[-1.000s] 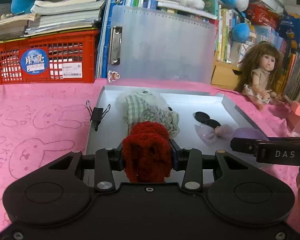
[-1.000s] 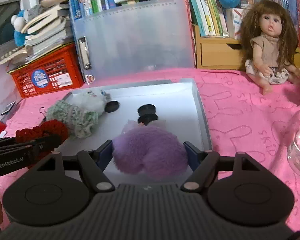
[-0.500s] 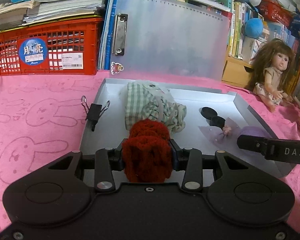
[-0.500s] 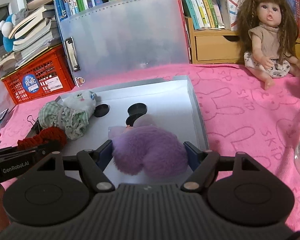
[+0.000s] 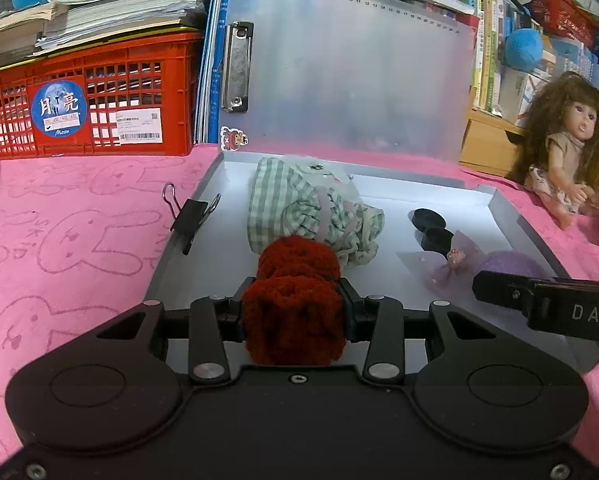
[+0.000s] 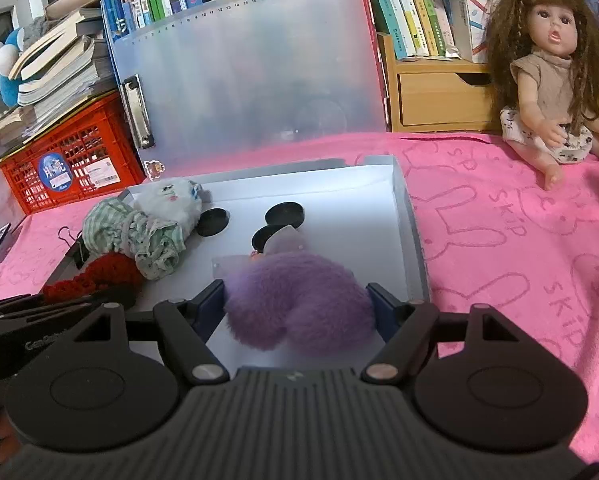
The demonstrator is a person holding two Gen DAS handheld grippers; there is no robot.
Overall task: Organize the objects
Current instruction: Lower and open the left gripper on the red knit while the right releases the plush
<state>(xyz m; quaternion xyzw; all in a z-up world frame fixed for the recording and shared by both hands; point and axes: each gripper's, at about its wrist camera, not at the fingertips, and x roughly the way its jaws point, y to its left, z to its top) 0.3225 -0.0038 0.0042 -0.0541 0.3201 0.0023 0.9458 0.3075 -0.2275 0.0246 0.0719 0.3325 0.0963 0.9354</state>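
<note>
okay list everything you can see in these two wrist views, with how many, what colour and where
tray: one, grey, on the pink cloth
red knitted piece: one, between the left jaws
purple fluffy piece: one, between the right jaws
checked cloth toy: one, green and white, in the tray
black discs: three, in the tray
binder clip: one, black, on the tray's left rim
clipboard: one, frosted clear, upright behind the tray
crate: one, red, far left, books on top
doll: one, brown hair, seated right
left gripper: black
right gripper: black
</note>
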